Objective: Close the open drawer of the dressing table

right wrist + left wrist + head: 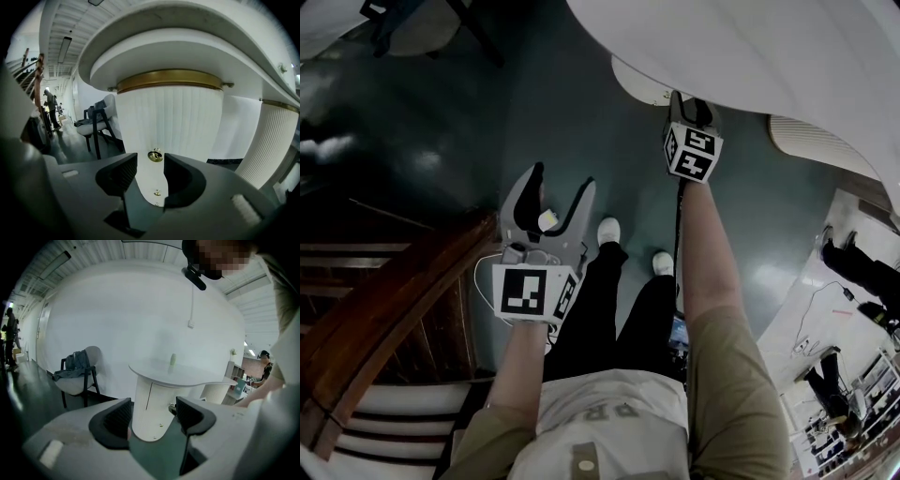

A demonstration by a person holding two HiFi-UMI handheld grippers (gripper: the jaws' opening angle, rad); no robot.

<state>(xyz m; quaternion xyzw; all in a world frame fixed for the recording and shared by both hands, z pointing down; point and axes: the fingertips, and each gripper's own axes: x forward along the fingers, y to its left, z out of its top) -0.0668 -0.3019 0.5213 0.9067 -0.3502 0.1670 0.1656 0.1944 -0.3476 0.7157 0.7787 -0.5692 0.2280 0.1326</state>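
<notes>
It looked like a big furniture showroom or studio hall, not a home. A white ribbed dressing table (168, 122) with a brass band (168, 78) stood on a dark glossy floor (441, 122) against bare white walls (117, 310), under a slatted ceiling (51, 21) with long strip lights (64, 49). A dark-framed chair (77, 378) (a grey garment (75, 363) slung over it), open shelving (236, 373), a wooden stair rail (384, 309) and cluttered equipment (848, 412) lay about; people (50, 110) stood far off.

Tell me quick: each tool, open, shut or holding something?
Left tool: open, nothing between its jaws.
Right tool: open; brass knob sits at the jaw tips, not gripped.
</notes>
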